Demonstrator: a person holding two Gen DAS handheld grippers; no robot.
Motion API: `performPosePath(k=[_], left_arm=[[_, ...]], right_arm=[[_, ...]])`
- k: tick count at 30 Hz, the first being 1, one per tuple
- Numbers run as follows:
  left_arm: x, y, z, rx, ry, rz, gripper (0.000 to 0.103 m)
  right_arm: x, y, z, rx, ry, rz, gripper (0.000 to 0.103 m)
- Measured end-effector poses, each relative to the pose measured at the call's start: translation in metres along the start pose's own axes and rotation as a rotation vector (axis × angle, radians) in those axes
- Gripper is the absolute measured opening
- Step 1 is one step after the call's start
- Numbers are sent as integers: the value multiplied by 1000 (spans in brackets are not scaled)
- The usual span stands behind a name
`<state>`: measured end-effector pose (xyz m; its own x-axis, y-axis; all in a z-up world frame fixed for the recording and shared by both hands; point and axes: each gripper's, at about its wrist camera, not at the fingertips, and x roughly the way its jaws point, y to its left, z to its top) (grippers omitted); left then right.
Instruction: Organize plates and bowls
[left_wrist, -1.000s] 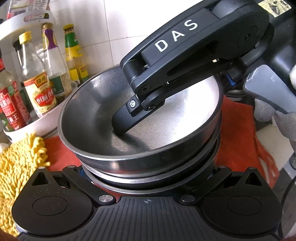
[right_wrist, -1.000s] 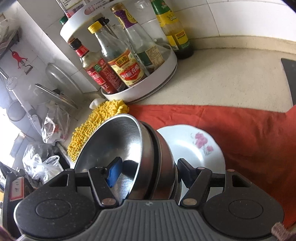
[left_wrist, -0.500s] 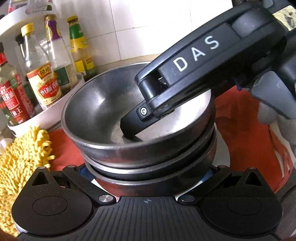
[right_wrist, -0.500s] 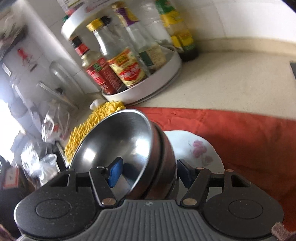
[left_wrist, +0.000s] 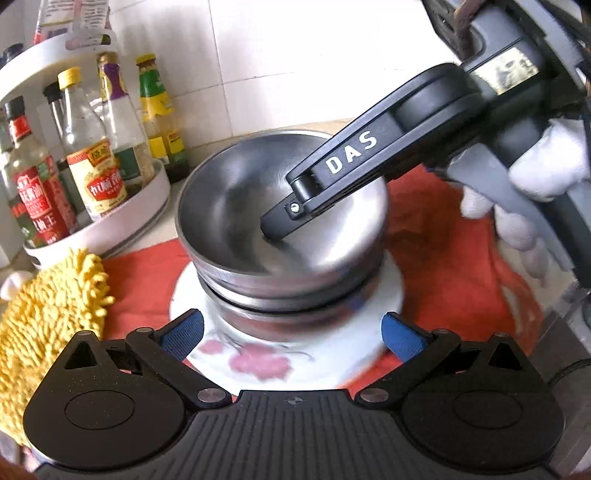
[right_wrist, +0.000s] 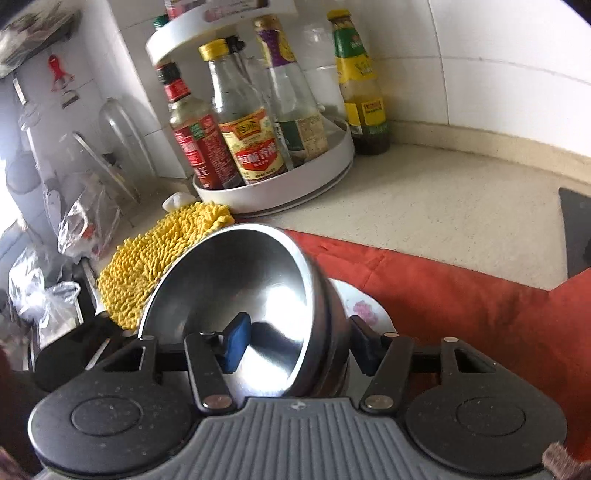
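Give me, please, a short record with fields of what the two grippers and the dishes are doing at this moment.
dishes: stack of steel bowls standing on a flowered plate
surface: red cloth on the counter
right gripper: jaws closing across the stack's rim, one finger inside the top bowl, one outside
left gripper: open, pads apart near the plate's edges, touching nothing
nearby: yellow mitt; bottle rack behind
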<state>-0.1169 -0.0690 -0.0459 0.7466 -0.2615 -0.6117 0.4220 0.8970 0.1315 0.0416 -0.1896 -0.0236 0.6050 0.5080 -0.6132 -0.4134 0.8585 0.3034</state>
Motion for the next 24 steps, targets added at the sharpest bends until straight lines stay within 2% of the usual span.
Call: performPosePath(k=[1, 4, 6, 13, 17, 20, 24], left_arm=[[1, -3, 0, 7, -9, -1, 103], [9, -4, 6, 13, -17, 65, 101], [13, 0, 12, 7, -12, 54, 101], [14, 0, 9, 52, -29, 89, 102], [-2, 6, 6, -16, -20, 59, 103], [-15, 13, 4, -90, -11, 46, 103], [-33, 24, 2, -201, 13, 62, 103]], right_arm=[[-1, 1, -2, -1, 0, -8, 51], [-4, -2, -6, 19, -3, -4, 51], [-5, -3, -7, 28, -4, -4, 51], [-4, -2, -11, 61, -44, -30, 52], [-13, -2, -12, 108, -42, -32, 52], [-37, 4, -16, 124, -91, -35, 53], [-70, 23, -25, 99, -122, -73, 61]])
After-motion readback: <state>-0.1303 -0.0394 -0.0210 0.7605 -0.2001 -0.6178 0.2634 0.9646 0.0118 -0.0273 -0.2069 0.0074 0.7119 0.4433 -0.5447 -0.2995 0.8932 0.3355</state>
